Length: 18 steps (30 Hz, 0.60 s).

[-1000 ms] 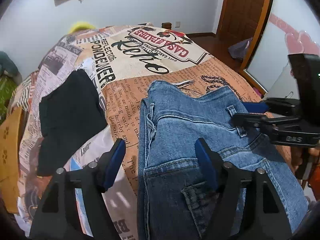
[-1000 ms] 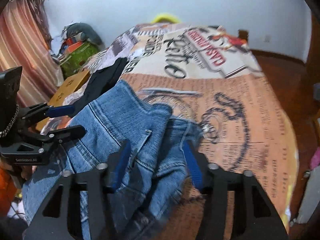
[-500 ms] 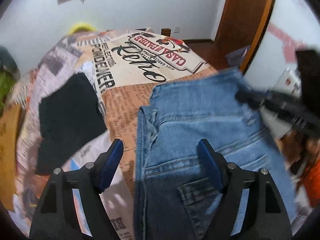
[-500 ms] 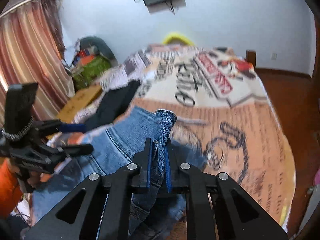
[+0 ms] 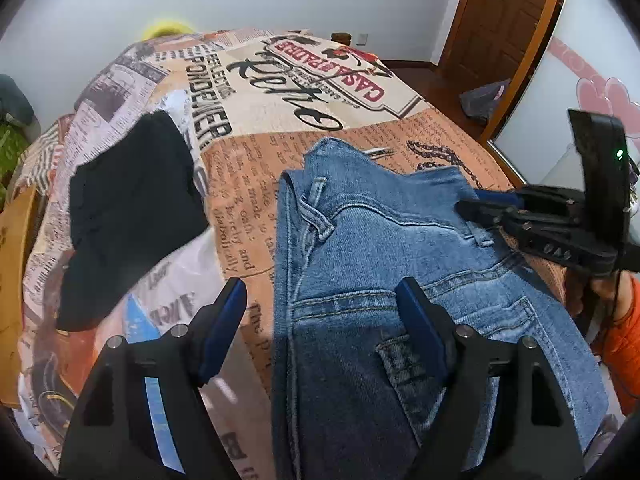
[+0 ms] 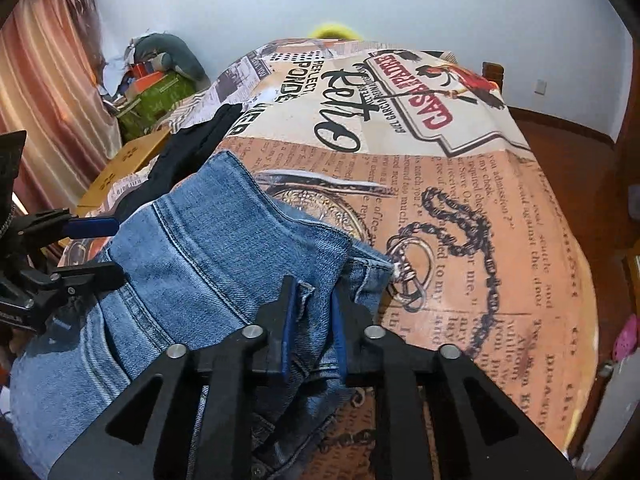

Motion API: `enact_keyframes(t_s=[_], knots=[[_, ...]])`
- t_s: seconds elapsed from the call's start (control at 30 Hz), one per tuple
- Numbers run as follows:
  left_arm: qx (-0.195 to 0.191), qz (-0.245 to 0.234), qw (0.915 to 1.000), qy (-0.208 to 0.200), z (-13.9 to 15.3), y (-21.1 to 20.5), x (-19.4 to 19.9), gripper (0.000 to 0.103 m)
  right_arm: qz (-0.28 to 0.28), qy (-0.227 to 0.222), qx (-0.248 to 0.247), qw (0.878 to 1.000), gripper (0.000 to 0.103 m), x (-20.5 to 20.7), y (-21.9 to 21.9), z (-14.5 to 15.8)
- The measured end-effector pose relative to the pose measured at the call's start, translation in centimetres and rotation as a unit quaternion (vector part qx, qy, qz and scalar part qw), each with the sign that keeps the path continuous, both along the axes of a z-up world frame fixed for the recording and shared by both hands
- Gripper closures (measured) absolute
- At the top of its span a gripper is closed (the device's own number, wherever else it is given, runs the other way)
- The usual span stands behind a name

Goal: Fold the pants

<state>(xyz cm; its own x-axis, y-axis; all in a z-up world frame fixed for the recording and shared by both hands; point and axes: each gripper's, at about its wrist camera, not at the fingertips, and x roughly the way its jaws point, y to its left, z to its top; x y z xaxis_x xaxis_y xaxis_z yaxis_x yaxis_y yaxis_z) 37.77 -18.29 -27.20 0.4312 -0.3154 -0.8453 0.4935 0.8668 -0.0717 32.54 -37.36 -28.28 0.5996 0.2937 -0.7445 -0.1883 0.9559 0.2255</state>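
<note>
**Subject.** The jeans (image 5: pixel 380 240) lie on the printed bedspread (image 5: pixel 248 184), waistband end away from both tongs, back pocket up. They sit directly beneath and ahead of both tools. A black garment (image 5: pixel 128 208) lies apart, beyond the left tong's outer finger, and plays no part.

**Left gripper** (image 5: pixel 320 286). Released, with its jaws standing wide. The inner pad hovers over the denim near the back pocket, and the outer pad is over bare bedspread, so the long edge of the jeans runs between them. Nothing is pinched. Its stance is the same as a second ago.

**Right gripper** (image 6: pixel 312 284). This is where the change is. Half a second ago it was clenched on an upstanding fold of the waistband, lifted clear of the bed. Now its jaws are opening. The pads stand a little apart with the belt-loop stretch of the waistband lying between them, and the denim no longer stands up but rests low on the cloth ahead of the fingertips. The pads do not appear to press on it, though I cannot rule out light contact on one side.

**Finding.** The waistband corner near the right tong has been drawn outward and set down. The top of the garment looks flatter and squarer than a second ago, when it was bunched.

**Assessment.** This reads as the end of a straightening step, with the fold proper not yet begun. Some rumpled denim remains below the right tong and may need smoothing.
</note>
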Motion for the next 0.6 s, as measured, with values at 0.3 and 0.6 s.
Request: enact_keyframes(t_s=[0.3, 0.6], knots=[[-0.006, -0.012, 0.9976, -0.068, 5.5, 1.8, -4.1, 0.027, 0.045, -0.04, 0.003, 0.998, 0.075, -5.8, 1.7, 5.6], [0.027, 0.017, 0.9995, -0.006, -0.4, 5.1, -7.5, 0.026, 0.054, 0.025, 0.021, 0.998, 0.067, -10.0, 5.1, -0.4]])
